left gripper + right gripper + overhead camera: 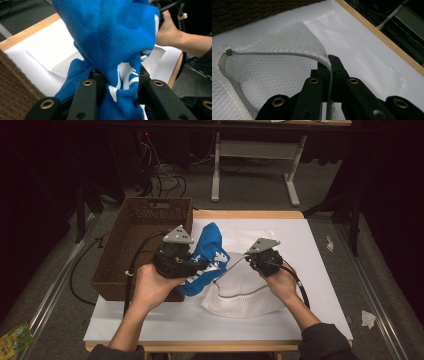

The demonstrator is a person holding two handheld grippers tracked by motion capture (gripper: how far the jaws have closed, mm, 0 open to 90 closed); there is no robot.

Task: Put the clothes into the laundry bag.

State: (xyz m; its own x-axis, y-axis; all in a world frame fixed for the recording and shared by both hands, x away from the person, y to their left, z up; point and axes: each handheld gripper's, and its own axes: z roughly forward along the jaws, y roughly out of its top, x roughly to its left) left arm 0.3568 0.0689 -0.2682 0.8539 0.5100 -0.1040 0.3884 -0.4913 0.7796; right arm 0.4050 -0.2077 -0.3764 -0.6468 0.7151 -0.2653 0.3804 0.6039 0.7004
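Observation:
A blue cloth with white print point(207, 257) hangs bunched over the table, and my left gripper point(197, 267) is shut on it; in the left gripper view the blue cloth point(112, 50) bulges out from between the black jaws. A white mesh laundry bag point(245, 295) lies on the white table cover beside it. My right gripper point(250, 259) is shut on the bag's grey zipper edge point(287, 54) and holds the mouth lifted open. The zipper pull point(229, 52) sits at the far end of the opening. The cloth's lower end rests at the bag's left side.
A brown wicker basket point(125, 245) stands at the table's left, close to my left hand. The white table cover point(310, 245) stretches to the right and far side, bordered by a wooden table edge point(250, 214). Cables trail from both grippers.

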